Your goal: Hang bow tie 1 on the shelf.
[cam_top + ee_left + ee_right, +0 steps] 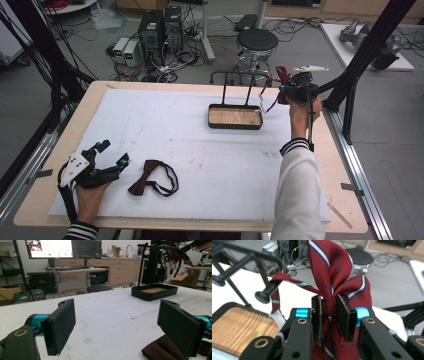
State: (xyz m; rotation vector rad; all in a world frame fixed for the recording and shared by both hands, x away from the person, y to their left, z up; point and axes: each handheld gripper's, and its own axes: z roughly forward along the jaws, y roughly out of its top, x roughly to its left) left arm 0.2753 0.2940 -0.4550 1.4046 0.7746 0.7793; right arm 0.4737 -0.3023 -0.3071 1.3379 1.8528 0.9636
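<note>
At the upper right of the high view the right gripper (295, 86) pinches the striped red bow tie (332, 277) by its knot, its strap (287, 281) draped over the black rack's bar (265, 293) above the wood-floored tray (235, 117), apparently for hanging; the left gripper (107, 159), jaws spread, rests at lower left beside the dark maroon bow tie (150, 177), seemingly ready for it.

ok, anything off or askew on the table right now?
Nothing damaged or spilled. The striped bow tie is bunched in the right gripper, its strap draped over the rack arm above the tray. The dark bow tie lies flat.
</note>
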